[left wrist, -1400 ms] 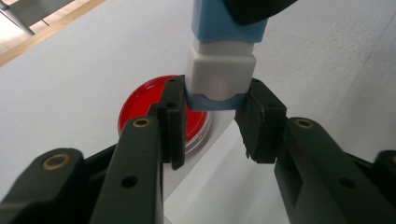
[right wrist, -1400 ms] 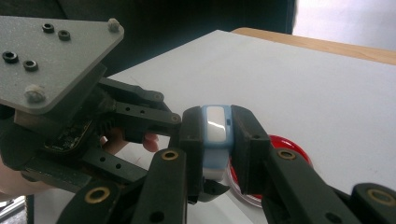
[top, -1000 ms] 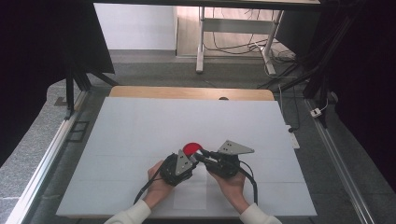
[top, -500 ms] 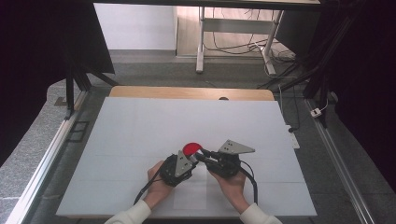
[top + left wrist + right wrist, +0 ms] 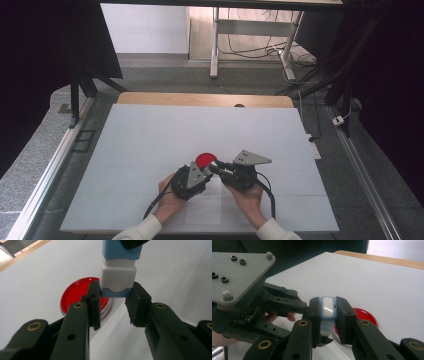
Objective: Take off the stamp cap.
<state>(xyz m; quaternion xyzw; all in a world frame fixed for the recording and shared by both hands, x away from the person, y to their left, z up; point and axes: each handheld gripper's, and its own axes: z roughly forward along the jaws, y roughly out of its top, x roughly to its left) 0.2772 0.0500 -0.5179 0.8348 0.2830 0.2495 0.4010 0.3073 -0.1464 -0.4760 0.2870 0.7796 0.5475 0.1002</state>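
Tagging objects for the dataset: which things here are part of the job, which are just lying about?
In the job:
blue and white block, gripped at both ends
left gripper
right gripper
red dish, just behind the block

Lying about:
power strip off the table's right edge
floor cables

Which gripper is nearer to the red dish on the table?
Left. The left gripper sits at the near edge of the red dish; the right gripper comes in from the dish's right side, slightly farther off. Both clamp the blue-and-white block.
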